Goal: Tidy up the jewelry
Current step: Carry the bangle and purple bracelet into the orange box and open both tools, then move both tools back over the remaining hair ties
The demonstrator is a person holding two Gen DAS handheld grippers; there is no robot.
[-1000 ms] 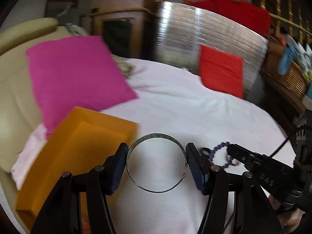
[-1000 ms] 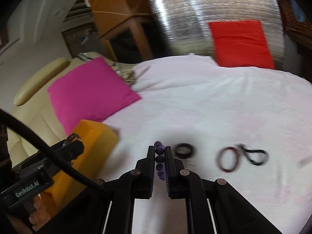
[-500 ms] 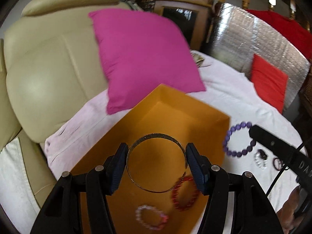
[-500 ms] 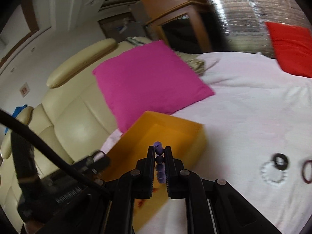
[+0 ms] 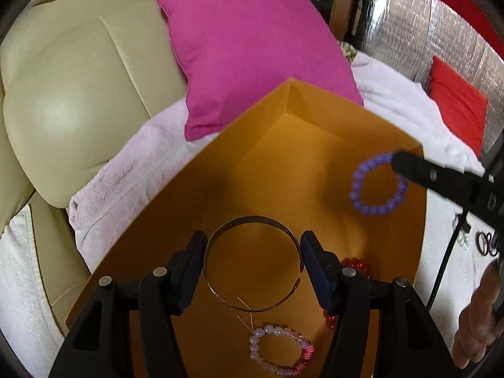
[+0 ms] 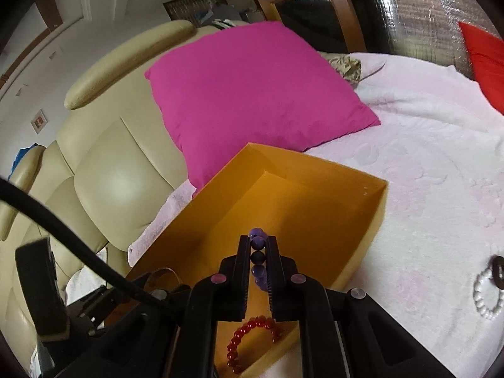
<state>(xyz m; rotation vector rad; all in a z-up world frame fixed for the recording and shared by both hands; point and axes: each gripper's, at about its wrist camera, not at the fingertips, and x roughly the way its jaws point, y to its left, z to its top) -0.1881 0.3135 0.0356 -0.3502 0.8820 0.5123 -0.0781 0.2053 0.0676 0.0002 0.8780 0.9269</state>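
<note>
My left gripper (image 5: 253,252) is shut on a thin metal bangle (image 5: 252,264) and holds it over the open orange box (image 5: 315,145). My right gripper (image 6: 259,252) is shut on a purple bead bracelet (image 6: 257,256), also above the orange box (image 6: 315,201). In the left wrist view the purple bracelet (image 5: 378,186) hangs from the right gripper over the box's right side. Inside the box lie a red bead bracelet (image 6: 249,337) and a pink-and-white bead bracelet (image 5: 280,352).
A magenta cushion (image 6: 252,94) leans on a cream sofa (image 6: 104,182) behind the box. The box stands on a pale pink cloth (image 6: 441,189). A white bead bracelet (image 6: 486,296) and dark rings (image 5: 486,242) lie on the cloth to the right. A red cushion (image 5: 456,110) stands far right.
Both grippers moved left, from over the cloth to over the orange box, carrying the bangle and the purple bracelet. The box interior with two bracelets came into view.
</note>
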